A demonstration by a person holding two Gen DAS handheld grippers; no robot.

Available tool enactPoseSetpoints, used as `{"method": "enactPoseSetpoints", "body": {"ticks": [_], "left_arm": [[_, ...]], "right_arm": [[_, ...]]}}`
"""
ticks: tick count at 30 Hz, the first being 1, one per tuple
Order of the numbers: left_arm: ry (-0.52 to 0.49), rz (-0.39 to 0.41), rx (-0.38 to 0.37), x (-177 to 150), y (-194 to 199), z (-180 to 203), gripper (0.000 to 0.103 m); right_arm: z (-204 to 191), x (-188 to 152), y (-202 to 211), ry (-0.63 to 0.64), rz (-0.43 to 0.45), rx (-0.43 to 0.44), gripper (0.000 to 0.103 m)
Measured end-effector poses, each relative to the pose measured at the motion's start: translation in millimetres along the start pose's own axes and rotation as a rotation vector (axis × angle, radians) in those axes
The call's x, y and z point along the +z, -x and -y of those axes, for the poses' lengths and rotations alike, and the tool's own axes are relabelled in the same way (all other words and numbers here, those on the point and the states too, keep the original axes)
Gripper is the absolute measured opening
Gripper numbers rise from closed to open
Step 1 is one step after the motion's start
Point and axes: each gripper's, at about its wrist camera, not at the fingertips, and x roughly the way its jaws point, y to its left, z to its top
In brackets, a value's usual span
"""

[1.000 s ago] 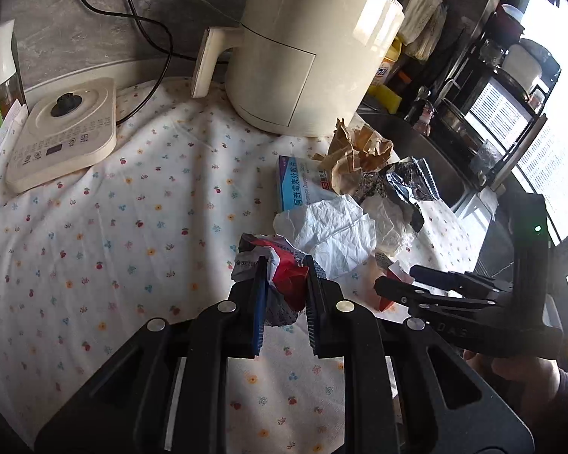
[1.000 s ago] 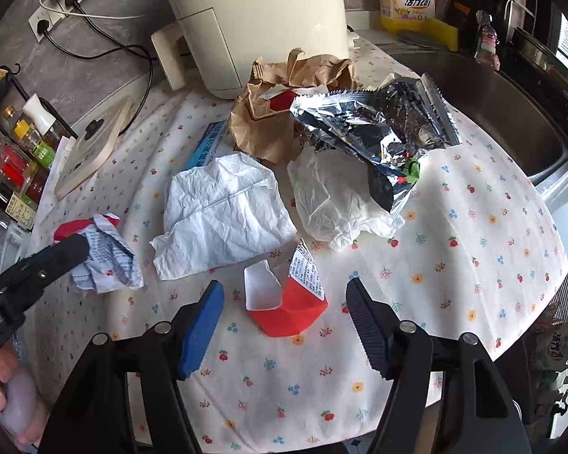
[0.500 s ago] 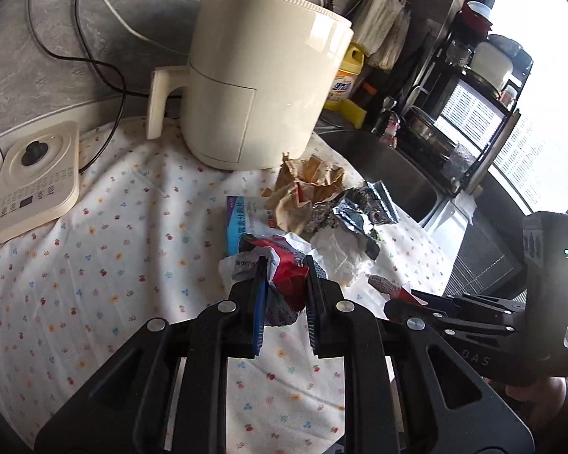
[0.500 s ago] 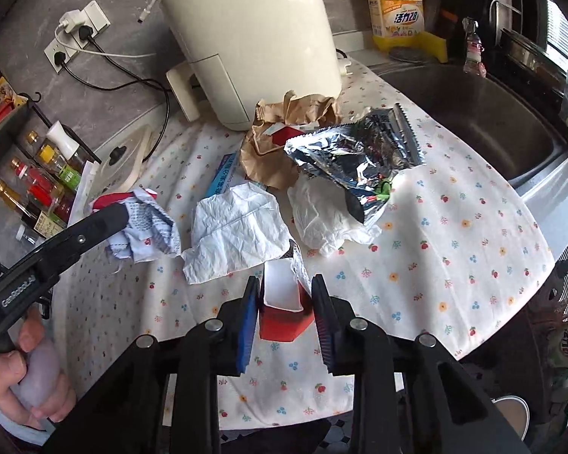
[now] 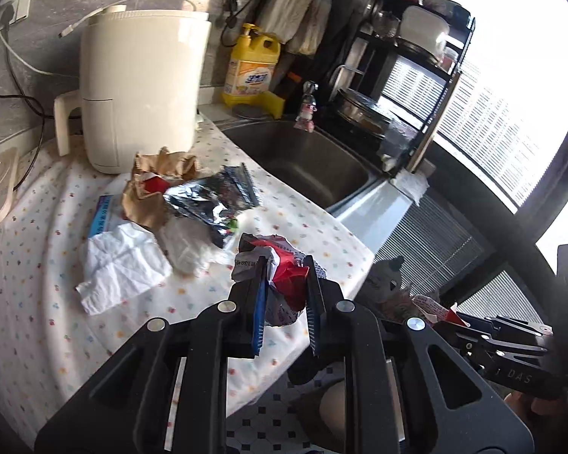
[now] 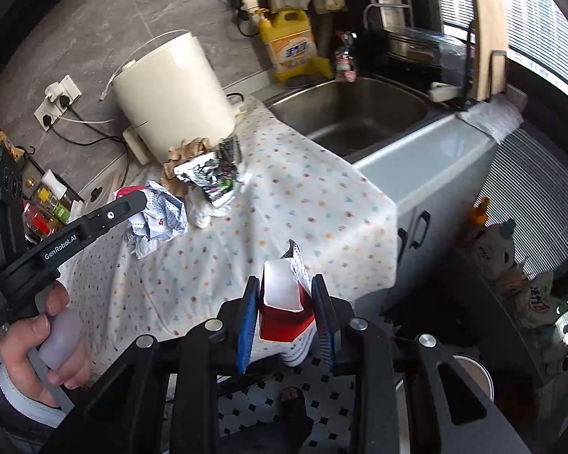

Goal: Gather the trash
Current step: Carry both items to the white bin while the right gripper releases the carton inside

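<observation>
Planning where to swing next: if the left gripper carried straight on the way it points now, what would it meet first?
The left gripper, shut on the crumpled red wrapper, points over the floral cloth toward the silver foil bag and the sink behind. Probably the foil bag first, though depth is unclear.

R jaws shut on red carton [image 6: 286, 316], both loads lifted off table (L: crumpled wrapper [image 5: 284, 283])

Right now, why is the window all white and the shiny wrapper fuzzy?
Left wrist view: daylight overexposes the window, washing it out white. Right wrist view: the foil wrapper smears from motion blur. Both views: the fisheye lens bends straight edges.
</observation>
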Motion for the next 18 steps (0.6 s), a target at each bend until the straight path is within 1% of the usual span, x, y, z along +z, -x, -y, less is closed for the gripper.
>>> {"method": "enactPoseSetpoints", "body": {"ticks": [5, 12, 13, 14, 15, 16, 17, 18], "left_arm": [[-0.052, -0.031, -0.027, -21.6, -4.7, 53.4, 0.018], [-0.076, -0.094, -0.067, -64.4, -19.5, 112.9, 0.018], [-0.081, -0.106, -0.074, -71.4, -22.3, 120.7, 0.018], [-0.083, -0.117, -0.082, -78.1, -25.2, 127.9, 0.018], [-0.084, -0.128, -0.088, -84.0, -28.3, 134.3, 0.018], [-0.084, -0.138, -0.096, -90.4, -30.9, 141.1, 0.018], [-0.085, -0.147, -0.102, -96.7, -33.1, 148.1, 0.018], [-0.089, -0.155, -0.108, -103.2, -35.3, 155.4, 0.018]], "right_arm": [[56.0, -28.7, 29.5, -0.073, 0.013, -0.039, 0.028], [126.2, -77.0, 51.5, -0.158, -0.023, -0.095, 0.029], [134.4, -84.1, 52.1, -0.170, -0.033, -0.096, 0.030], [143.3, -91.1, 53.3, -0.186, -0.043, -0.090, 0.035], [152.0, -98.3, 55.2, -0.206, -0.049, -0.091, 0.042], [160.4, -105.5, 58.7, -0.228, -0.047, -0.103, 0.065], [167.1, -112.3, 64.0, -0.243, -0.032, -0.110, 0.077], [173.4, -118.4, 69.4, -0.249, -0.021, -0.119, 0.077]]}}
